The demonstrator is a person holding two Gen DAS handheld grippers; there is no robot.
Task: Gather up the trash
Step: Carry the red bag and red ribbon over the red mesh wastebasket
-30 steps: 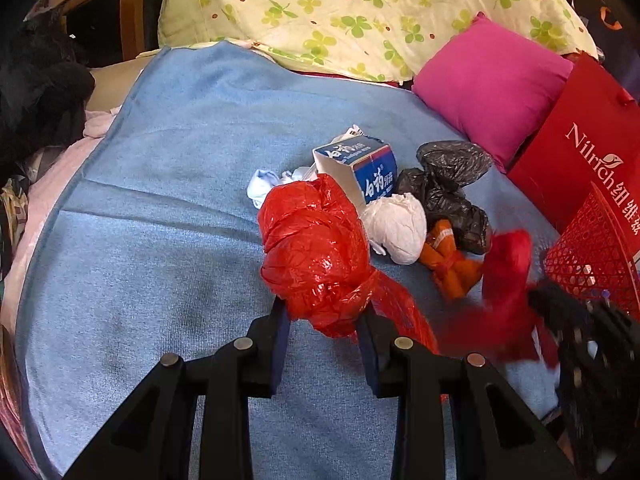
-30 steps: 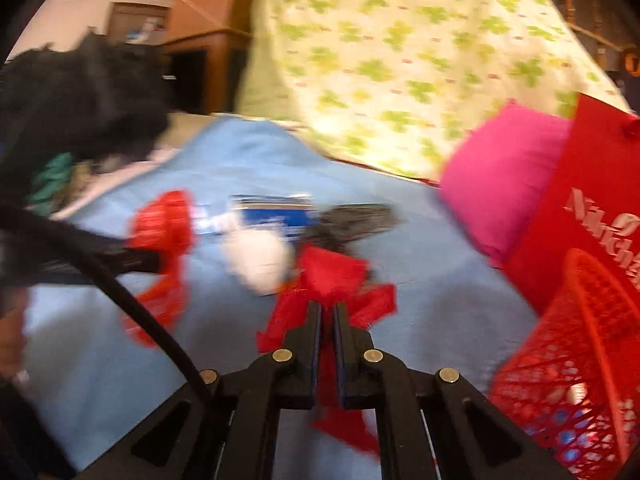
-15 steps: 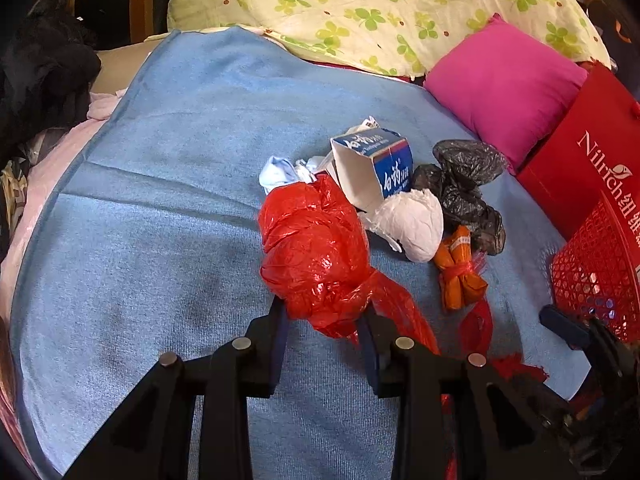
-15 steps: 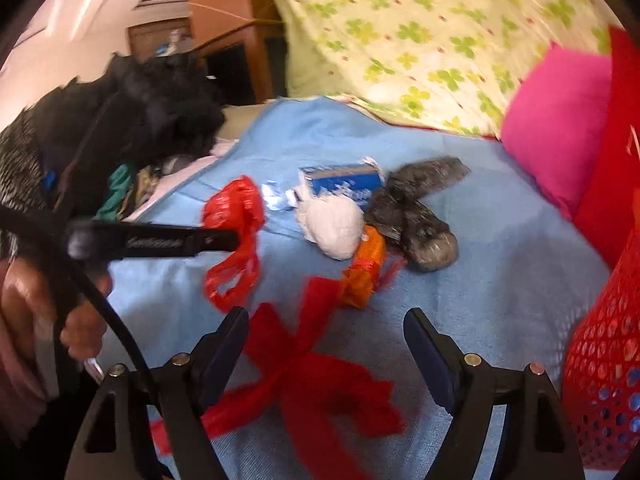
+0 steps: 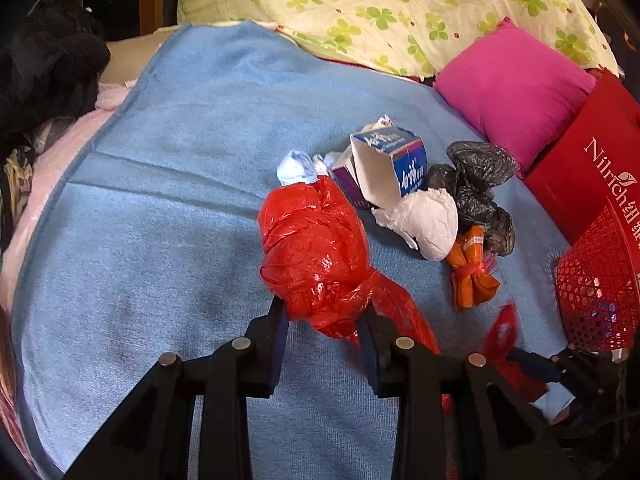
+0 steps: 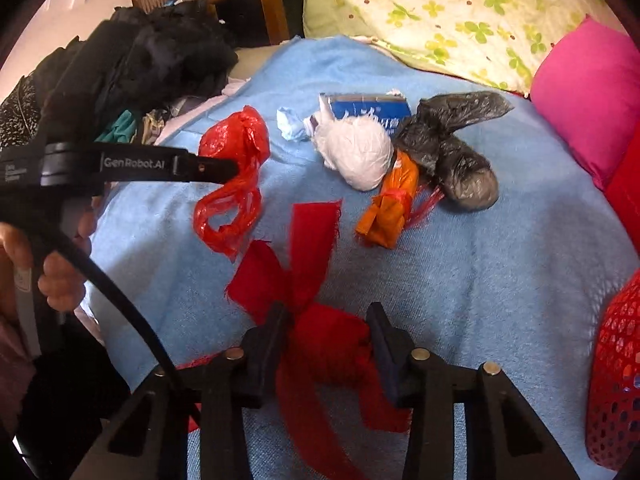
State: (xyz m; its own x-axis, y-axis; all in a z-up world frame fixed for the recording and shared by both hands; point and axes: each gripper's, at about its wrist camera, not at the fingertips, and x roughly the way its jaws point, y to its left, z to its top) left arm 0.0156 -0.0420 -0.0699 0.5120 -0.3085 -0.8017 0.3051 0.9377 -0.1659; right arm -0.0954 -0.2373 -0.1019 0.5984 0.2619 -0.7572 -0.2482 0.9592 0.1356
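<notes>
My left gripper (image 5: 323,312) is shut on a knotted red plastic bag (image 5: 312,248), held just above the blue blanket (image 5: 160,200); from the right wrist view the same bag (image 6: 236,140) hangs from its fingers. My right gripper (image 6: 327,316) is low over the blanket and its jaws are closing on a bunched red cloth scrap (image 6: 320,344), which fills the gap between both pads. Beyond lie a blue-and-white carton (image 5: 404,160), a white wad (image 5: 428,224), a black bag (image 5: 476,184), an orange packet (image 5: 472,272) and a pale blue tissue (image 5: 294,166).
A red mesh basket (image 5: 596,292) stands at the right edge of the bed, beside a red paper bag (image 5: 580,172). A pink cushion (image 5: 512,80) and a clover-print pillow (image 5: 400,8) lie behind. Dark clothing (image 5: 44,60) is piled at the left. A hand (image 6: 56,280) grips the left handle.
The right gripper let go of the red cloth, opened wide, sank toward the blanket and now closes around the cloth's bunched middle. The left gripper kept still with its red bag.
</notes>
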